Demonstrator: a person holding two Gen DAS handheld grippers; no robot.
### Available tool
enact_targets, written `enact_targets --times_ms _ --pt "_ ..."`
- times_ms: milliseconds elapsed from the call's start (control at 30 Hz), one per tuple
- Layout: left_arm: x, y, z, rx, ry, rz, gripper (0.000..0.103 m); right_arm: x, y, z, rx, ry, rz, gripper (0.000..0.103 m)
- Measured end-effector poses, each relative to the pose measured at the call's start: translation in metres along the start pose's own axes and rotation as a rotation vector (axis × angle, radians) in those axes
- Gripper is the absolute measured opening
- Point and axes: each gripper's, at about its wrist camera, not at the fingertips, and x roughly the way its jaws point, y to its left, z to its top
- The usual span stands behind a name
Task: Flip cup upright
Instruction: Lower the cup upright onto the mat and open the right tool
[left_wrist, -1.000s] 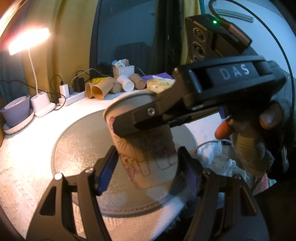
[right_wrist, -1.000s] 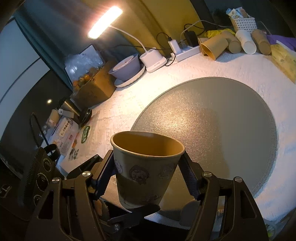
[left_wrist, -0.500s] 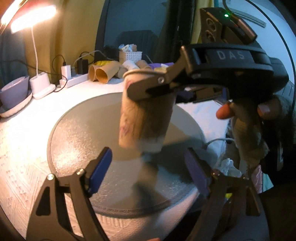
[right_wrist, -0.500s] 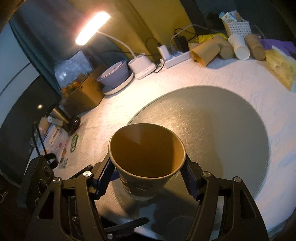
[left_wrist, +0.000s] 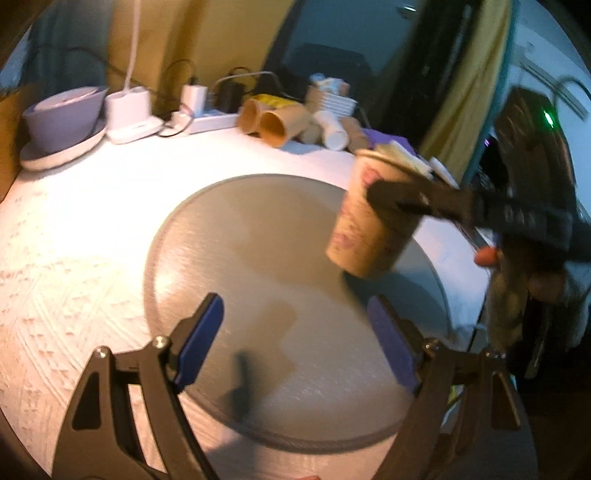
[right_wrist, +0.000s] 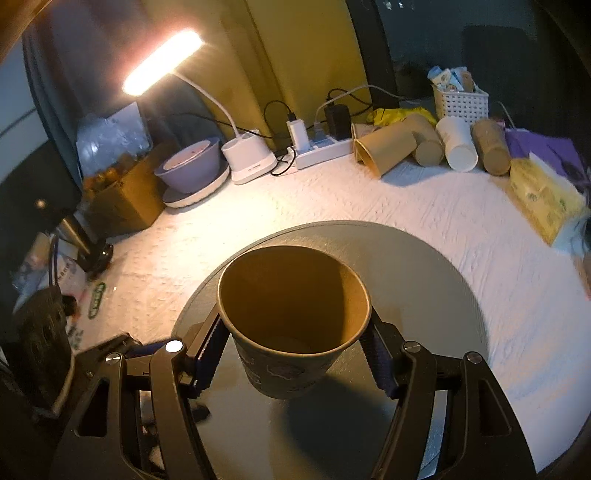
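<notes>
Table: a surface covered by a white textured cloth is seen, well lit from the left by a white desk lamp.
Mat: a round grey mat is laid on the cloth; the work is done over it.
Clutter at the back: a lilac bowl on a white plate, a white power strip with chargers, several brown and white paper cups lying on their sides, a white slotted basket and a yellow tissue pack are ranged along the far edge, well apart from the mat's middle. Nothing is seen standing in the way of a set-down.
Right gripper: its blue-padded fingers are clamped on the wall of the cup from both sides, below the rim.
Left gripper: its jaws are held wide apart with nothing between them, over the near part of the mat.
Cup: the brown printed paper cup is held mouth-up, slightly tilted, above the mat and not touching it.
Handling: the cup is judged light, thin-walled and easily crushed; it is best gripped gently at mid-wall, where the wall yields less than at the rim.
Progress: the turn is judged done; lowering and release remain.
</notes>
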Motion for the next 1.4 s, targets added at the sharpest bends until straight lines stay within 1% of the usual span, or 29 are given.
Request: enact_targets --times_ms 133,233,433,567,833,1067,1400 --pt "0.004 0.015 0.008 -0.051 0.005 0.025 0.082 0.008 0.001 0.004 -0.033 -0.003 -0.033 0.071" --pt "0.009 0.023 0.014 -0.080 0.012 0.035 0.082 0.014 0.005 0.004 -0.079 -0.009 -0.079 0.071" --pt "0.020 0.030 0.018 -0.101 0.038 0.049 0.082 0.022 0.014 0.000 -0.172 -0.016 -0.159 0.071" --pt "0.020 0.031 0.017 -0.103 0.043 0.052 0.082 0.024 0.019 -0.005 -0.206 -0.026 -0.195 0.071" --pt "0.018 0.028 0.015 -0.096 0.049 0.053 0.082 0.021 0.018 -0.014 -0.199 -0.021 -0.215 0.071" --pt "0.011 0.021 0.013 -0.080 0.033 0.061 0.082 0.011 0.014 -0.020 -0.174 -0.040 -0.237 0.071" --pt "-0.002 0.004 0.006 -0.047 0.013 0.071 0.082 -0.005 0.016 -0.034 -0.159 -0.049 -0.230 0.071"
